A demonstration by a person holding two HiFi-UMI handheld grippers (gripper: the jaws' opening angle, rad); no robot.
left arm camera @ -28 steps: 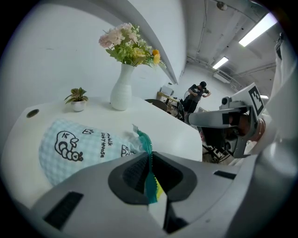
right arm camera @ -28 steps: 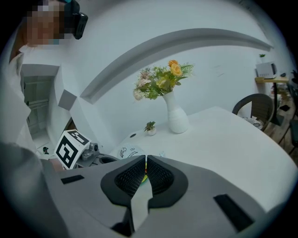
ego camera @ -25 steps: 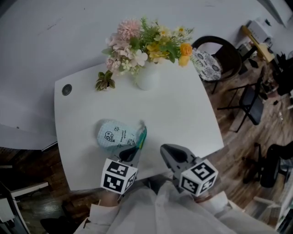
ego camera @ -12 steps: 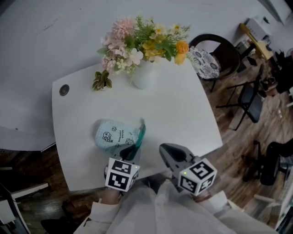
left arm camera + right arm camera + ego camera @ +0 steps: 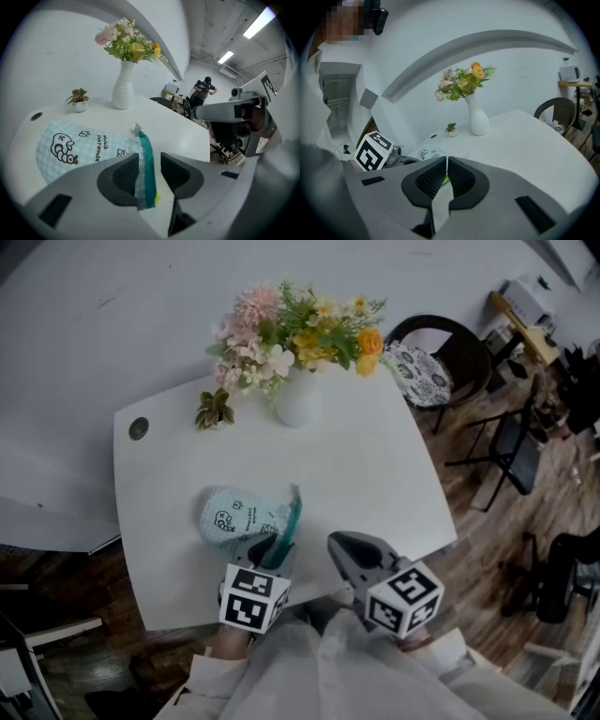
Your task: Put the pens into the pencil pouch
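Observation:
A pale blue checked pencil pouch with cartoon prints lies on the white table, its teal zipper edge turned toward me. My left gripper is at that edge. In the left gripper view its jaws are opening around the zipper edge: the fabric leans on the left pad, with a gap to the right pad. A small yellow bit shows at the zipper's near end. My right gripper hovers over the table's front edge, shut on nothing, just right of the pouch. No pen shows.
A white vase of flowers stands at the table's far side, a tiny potted plant to its left and a round cable hole near the left corner. A dark chair stands beyond the right corner.
The left gripper's jaws, earlier pinched on the pouch's zipper edge, now stand apart around it. The pouch and the right gripper have stayed put.

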